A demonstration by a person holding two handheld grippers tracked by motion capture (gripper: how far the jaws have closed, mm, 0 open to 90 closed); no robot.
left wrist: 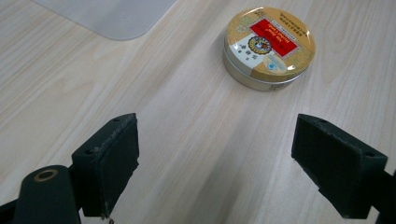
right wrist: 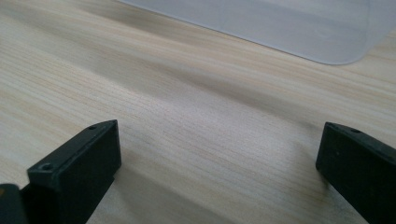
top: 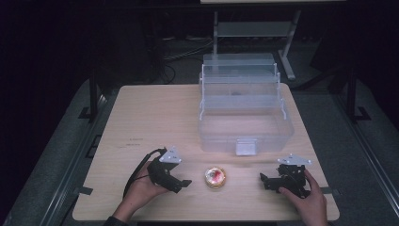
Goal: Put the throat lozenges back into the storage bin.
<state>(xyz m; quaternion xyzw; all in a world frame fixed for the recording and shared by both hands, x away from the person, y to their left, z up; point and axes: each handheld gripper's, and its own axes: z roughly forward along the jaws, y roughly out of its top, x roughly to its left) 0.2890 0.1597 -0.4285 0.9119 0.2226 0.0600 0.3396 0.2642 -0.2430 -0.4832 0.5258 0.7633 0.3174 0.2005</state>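
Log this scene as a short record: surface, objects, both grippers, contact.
surface: wooden table
tin: round gold tin, lid on, red label, near the front edge between the grippers
box: clear plastic tiered box, open, behind the tin
left gripper: open, empty, pointing at the tin
right gripper: open, empty
contact: none

Round gold tin [left wrist: 269, 46] on wooden table [left wrist: 187, 140], beyond wide-apart jaws.
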